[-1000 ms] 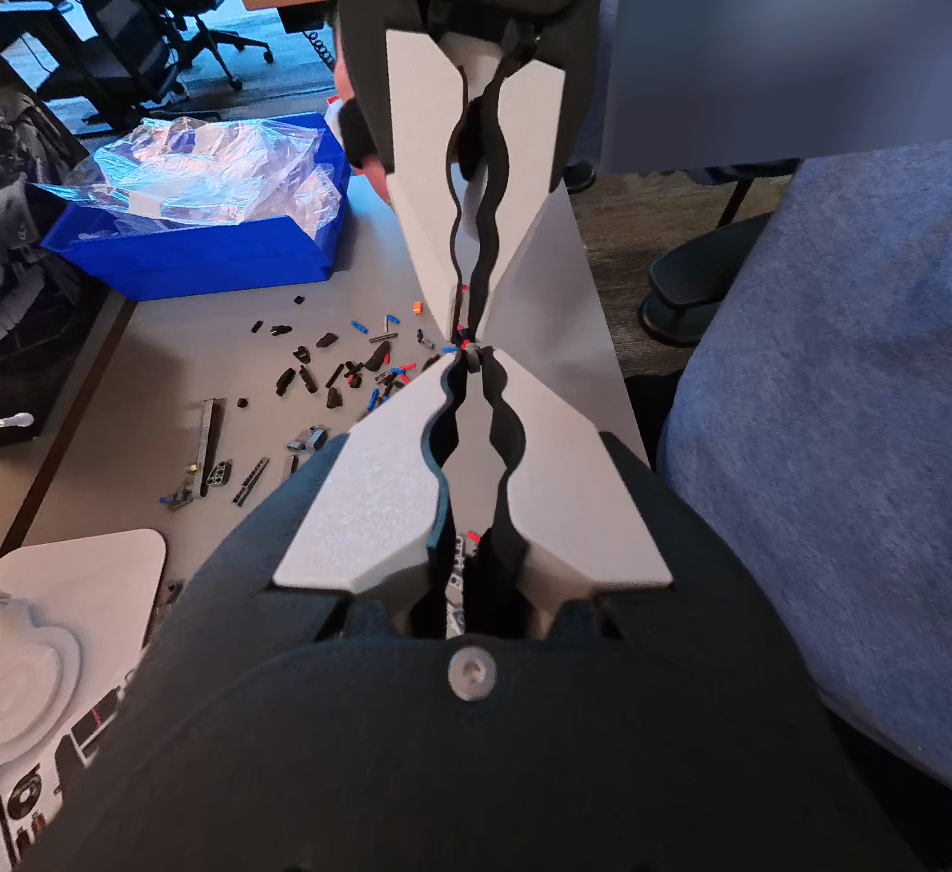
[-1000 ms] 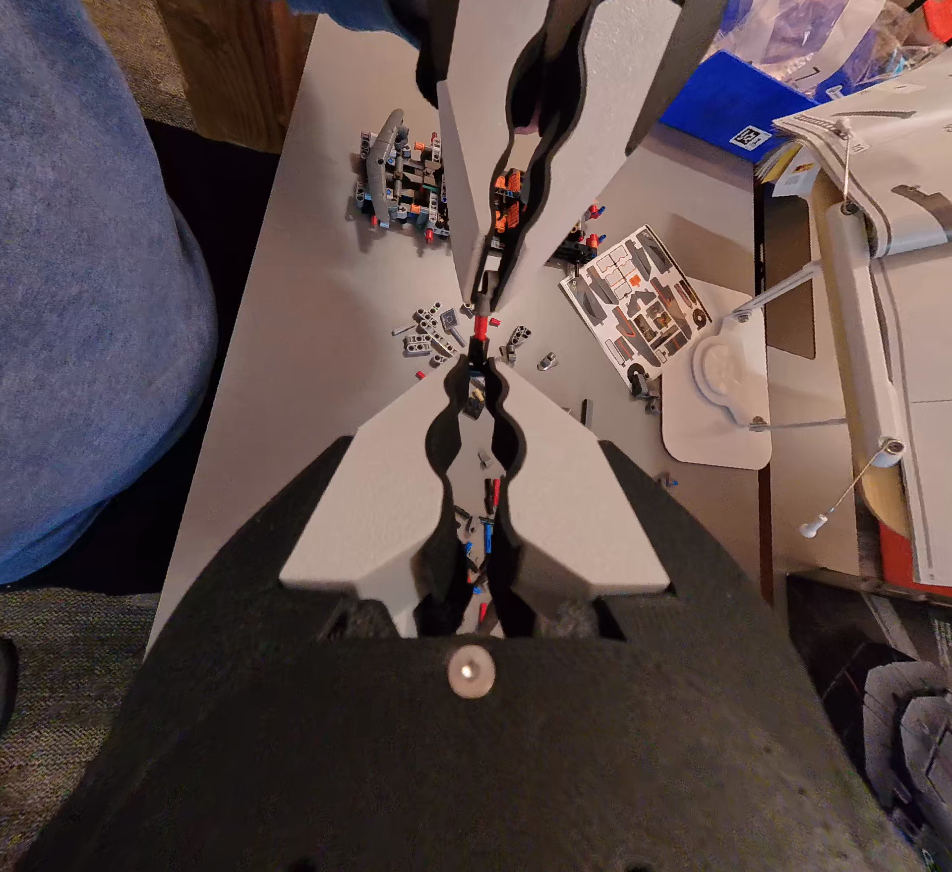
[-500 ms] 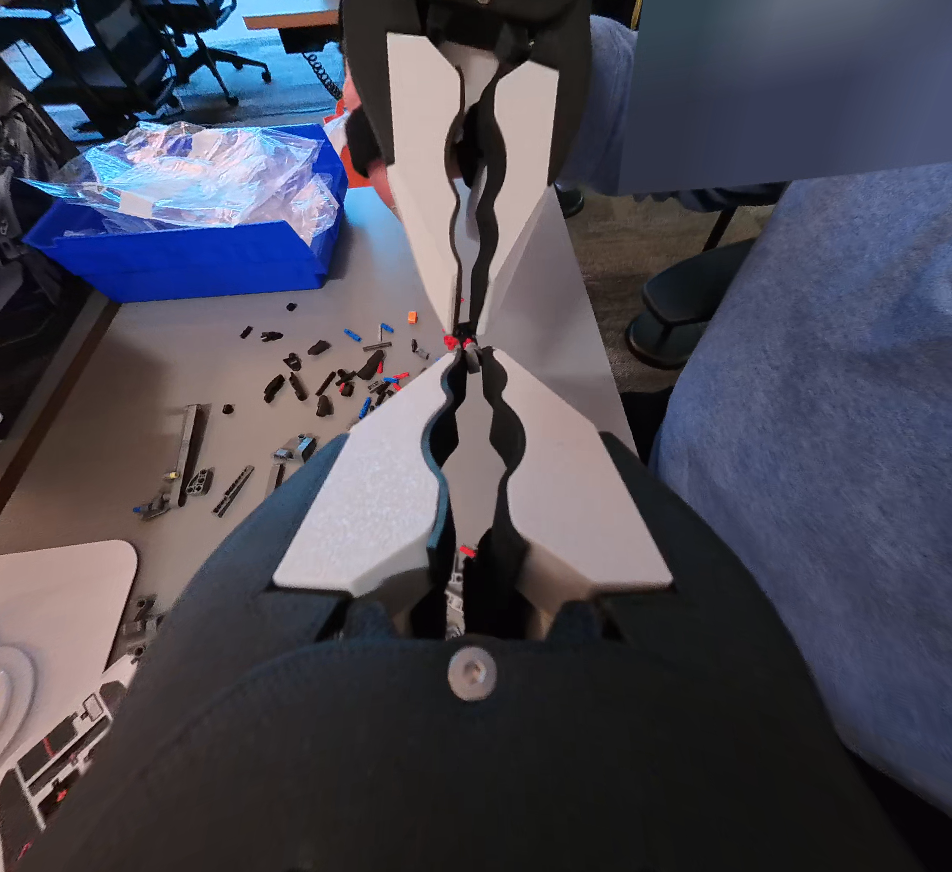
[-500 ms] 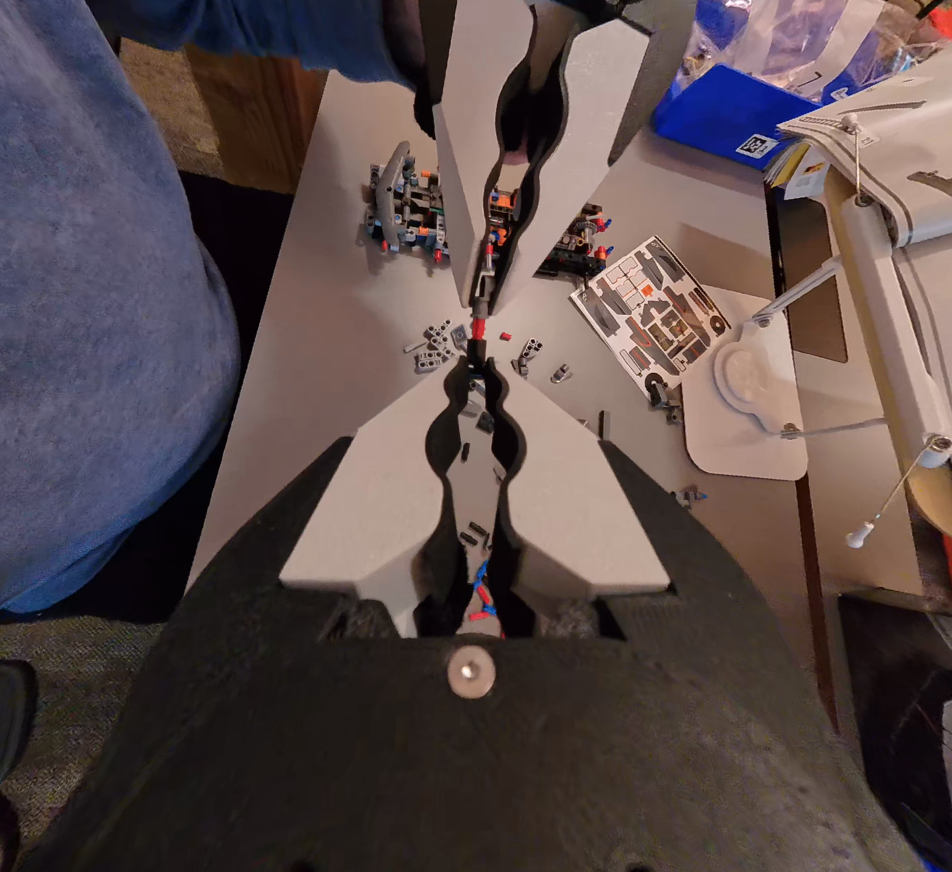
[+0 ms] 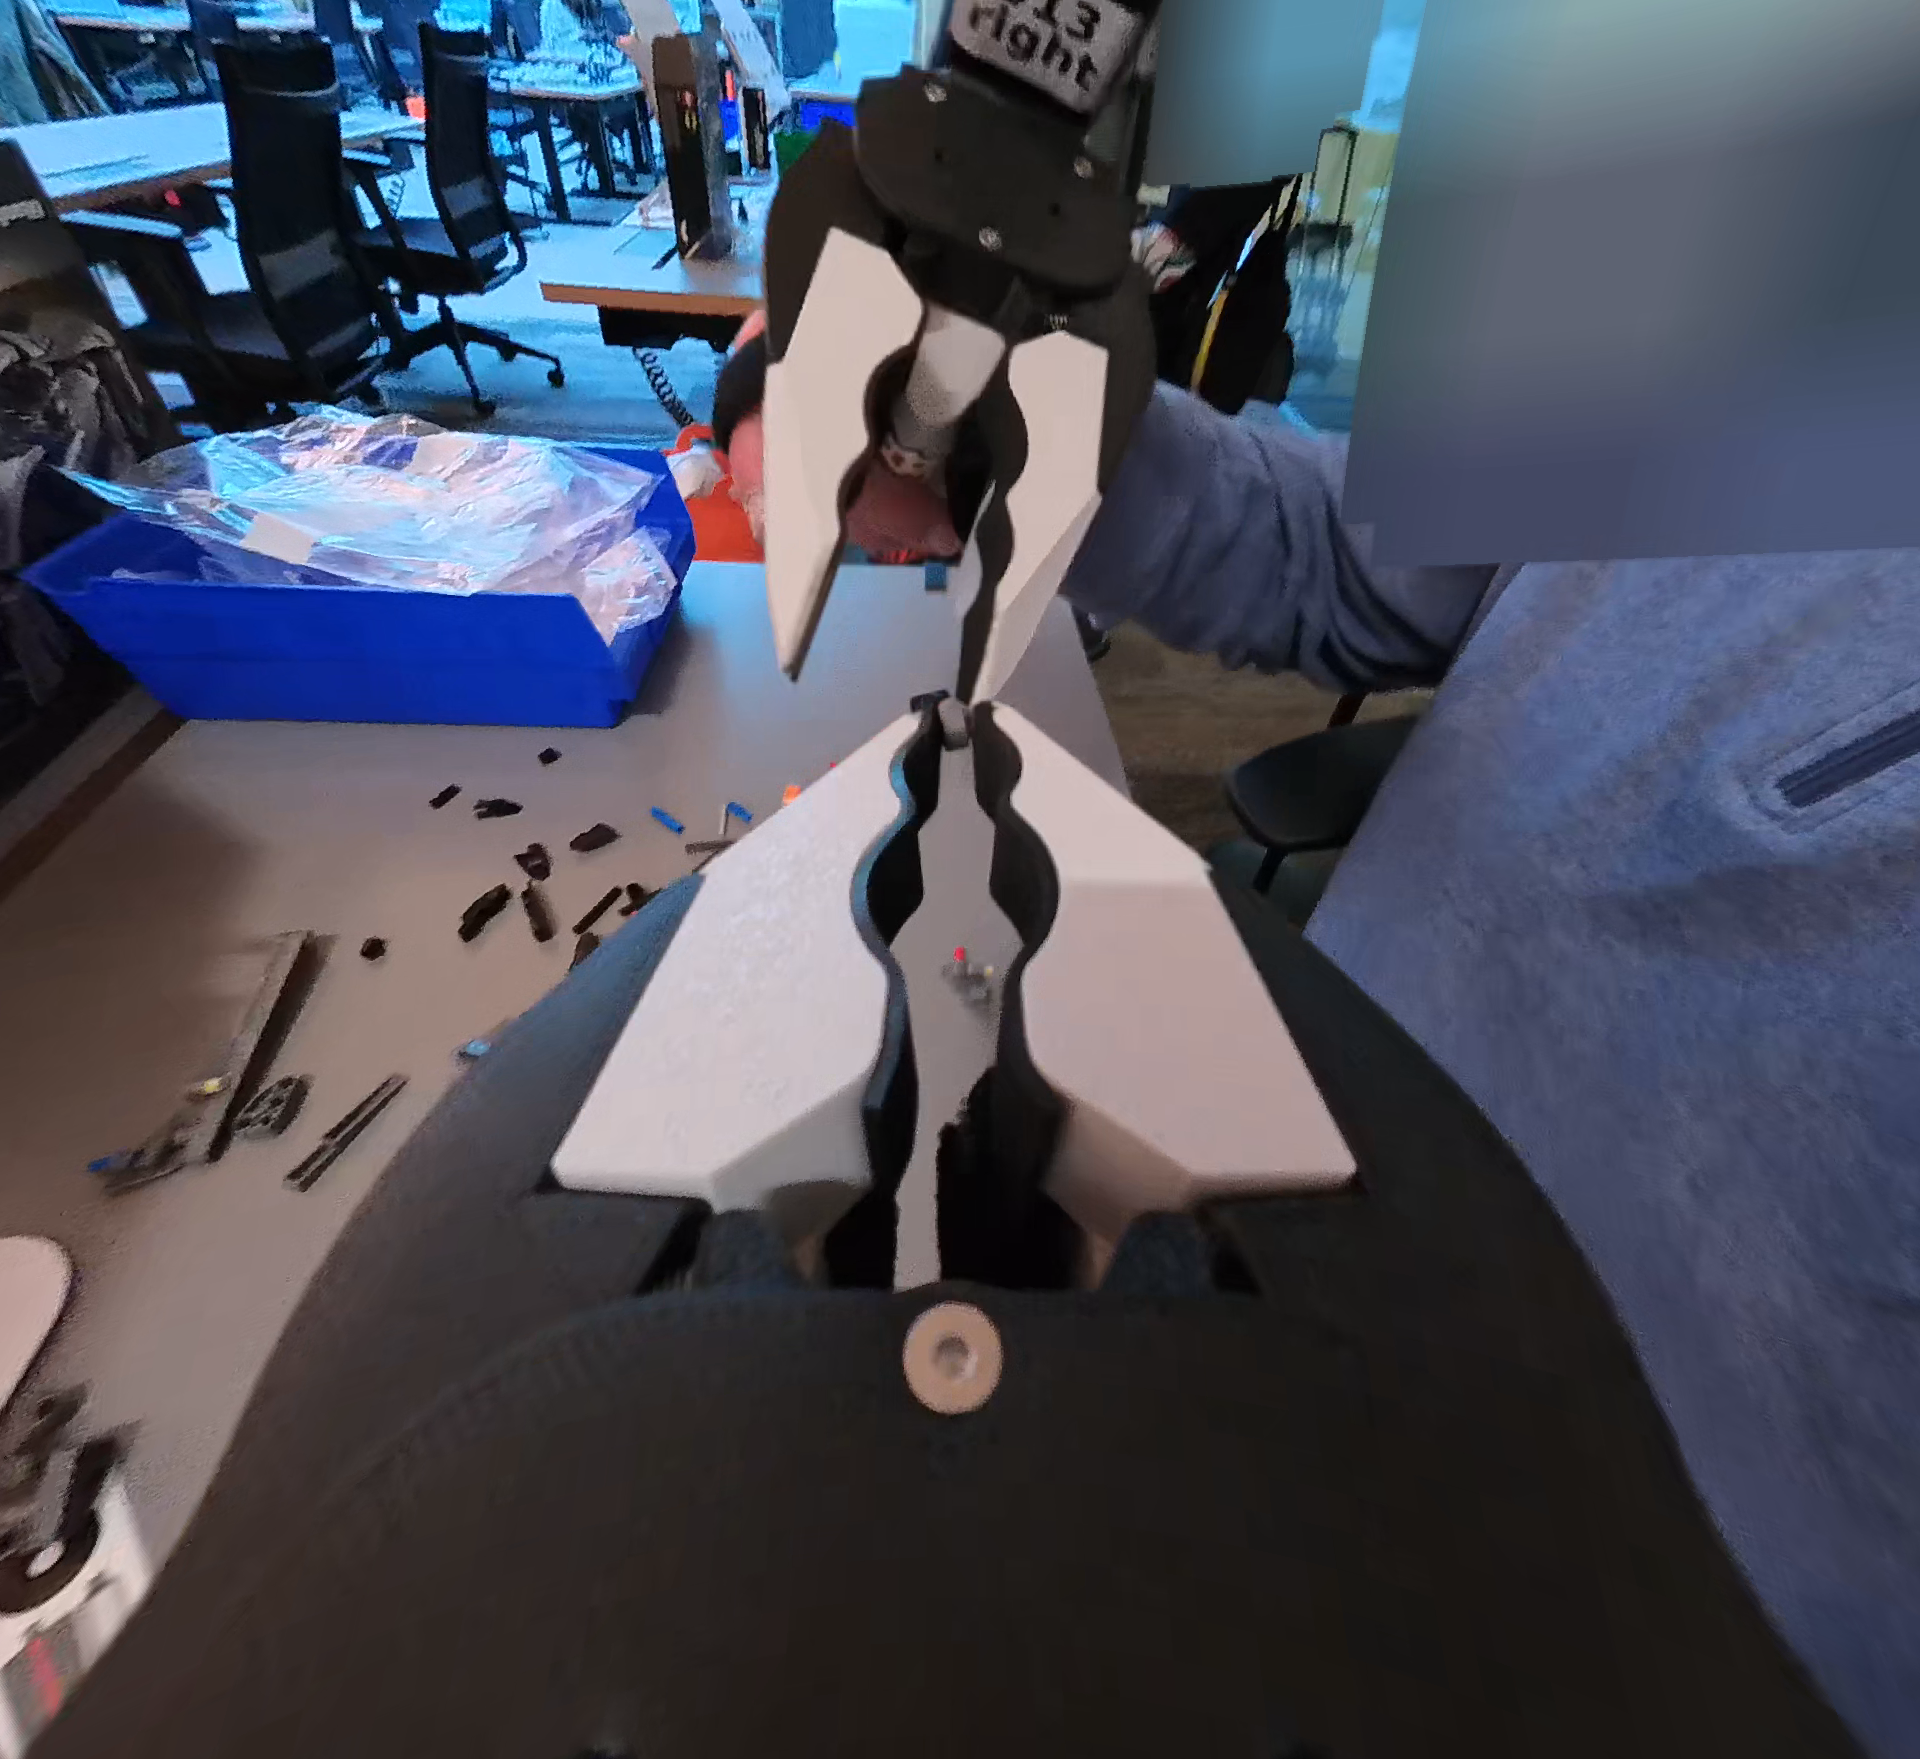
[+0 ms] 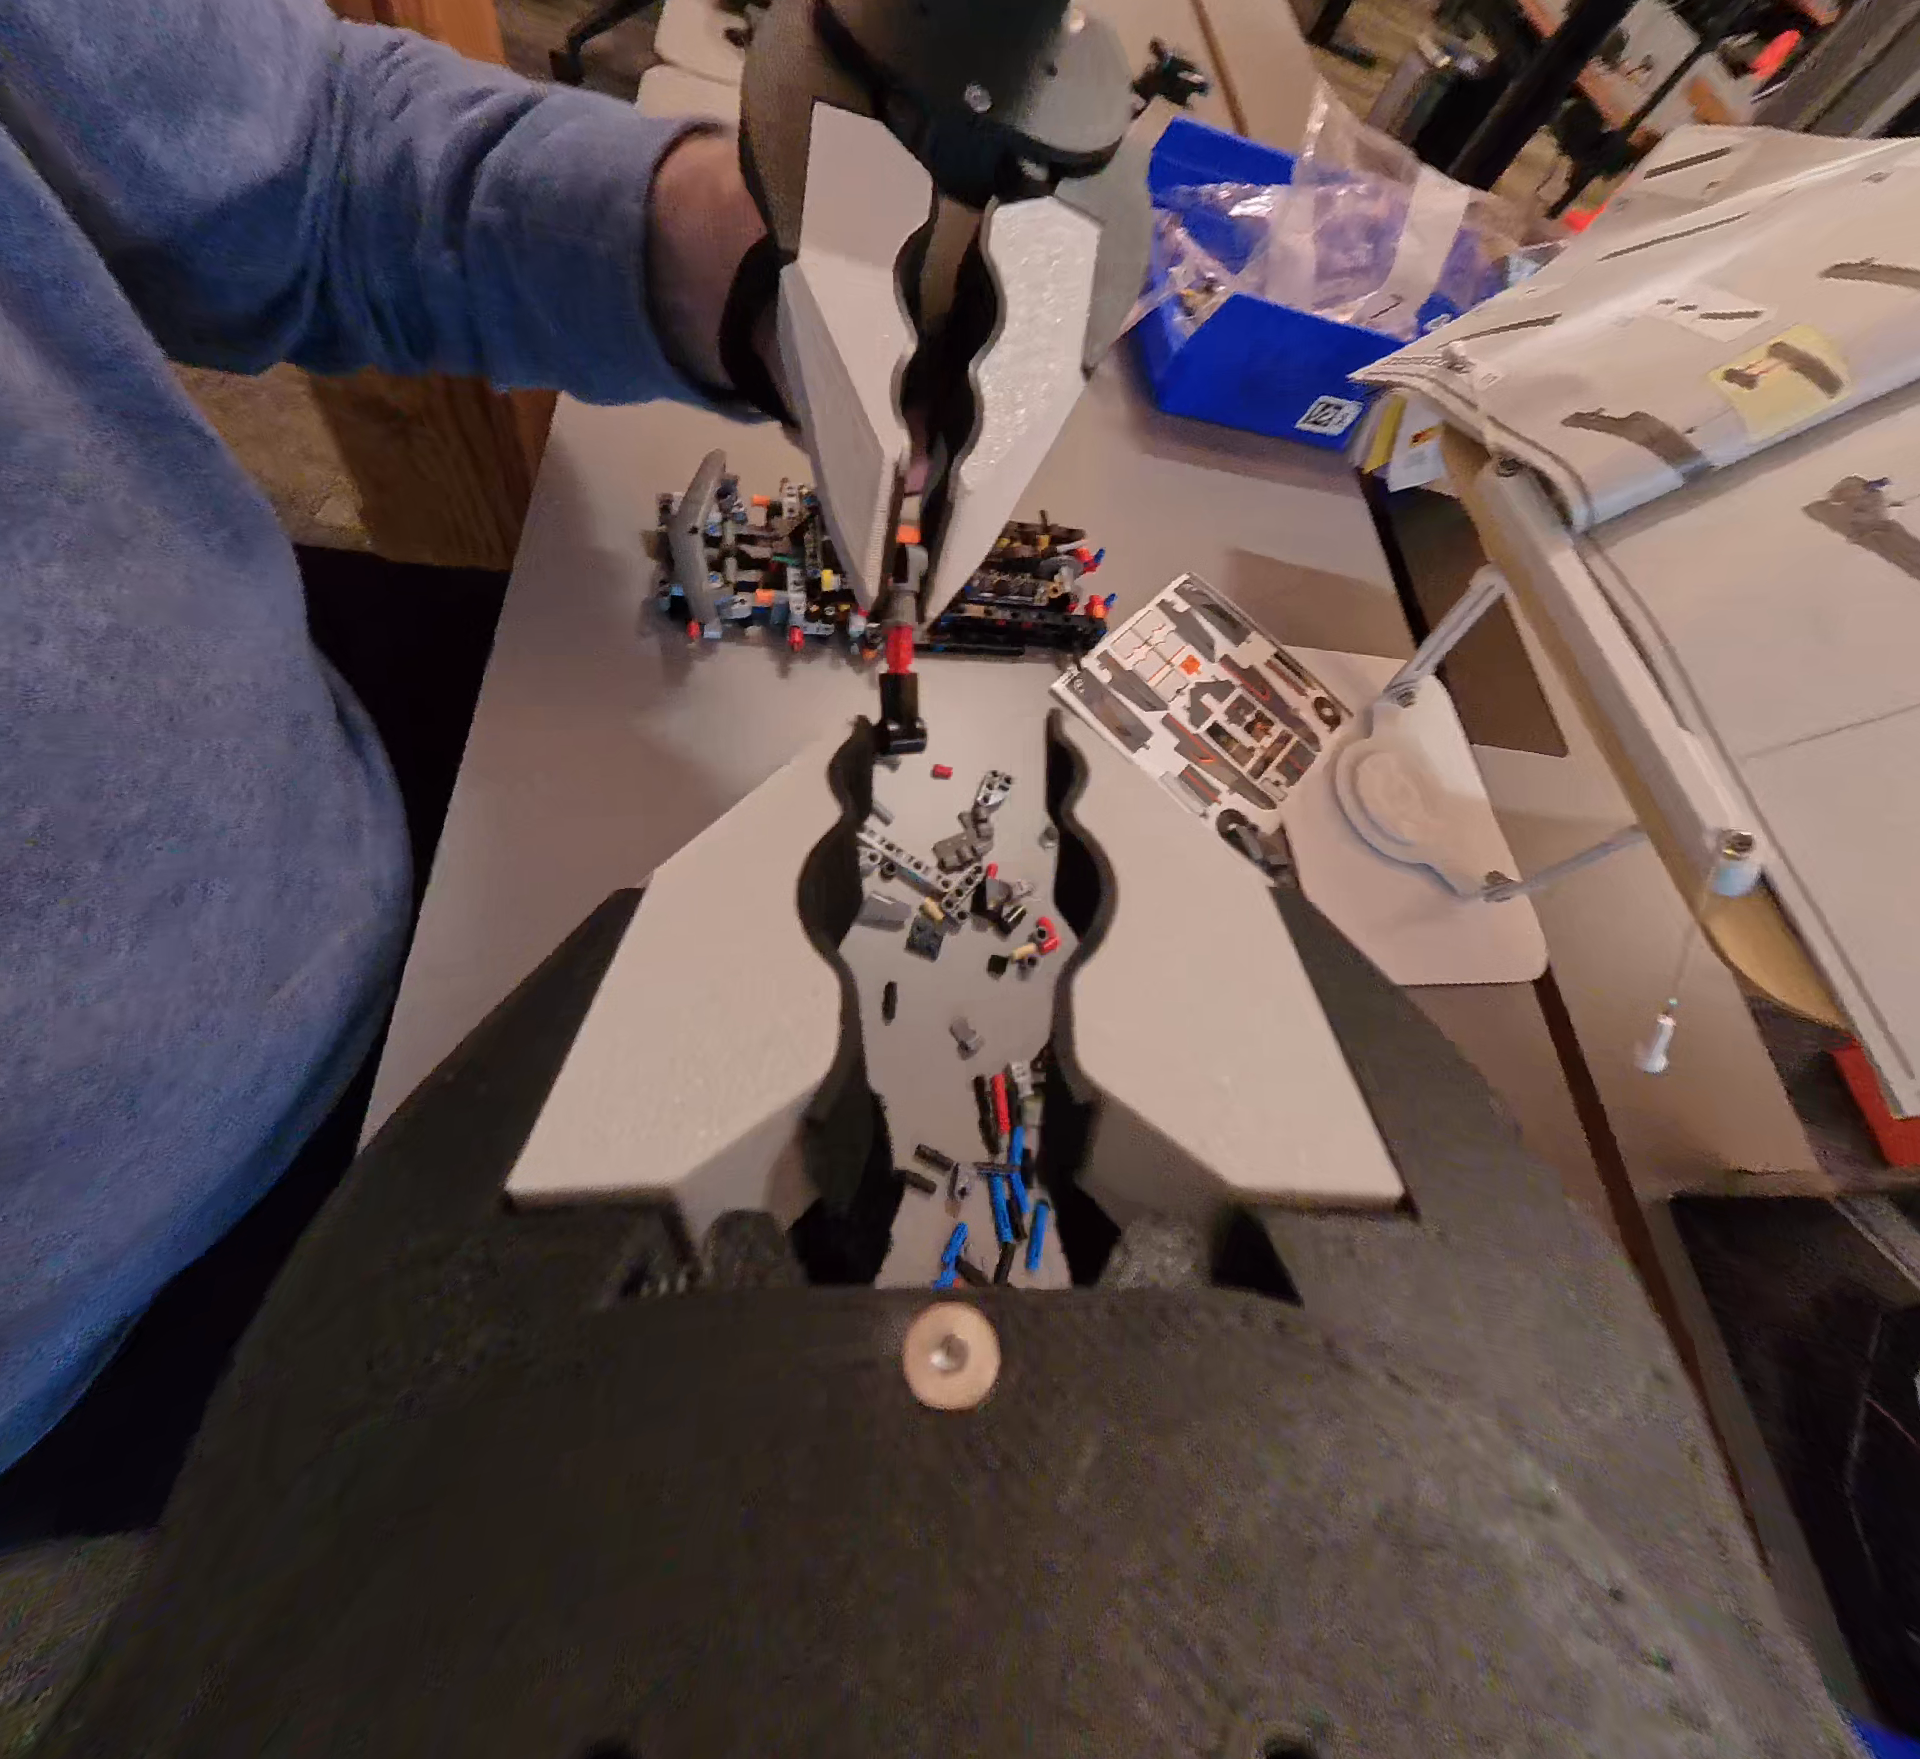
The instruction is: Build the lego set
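Red pin point(image 6: 898, 647) with black connector point(image 6: 900, 722) pinched in left gripper point(image 6: 906, 603), held above bench point(image 6: 623, 733). Right gripper point(image 6: 951, 743) jaws spread, released. Advice: keep left steady, check connector seated before carrying to chassis point(image 6: 748, 566).

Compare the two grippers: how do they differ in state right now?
The left gripper is shut on a small pin assembly; the right gripper is open and holds nothing. The left gripper carries the piece at its tips, while the right gripper's fingers stand wide apart around its black end. Both have light grey fingers and face each other above the table.
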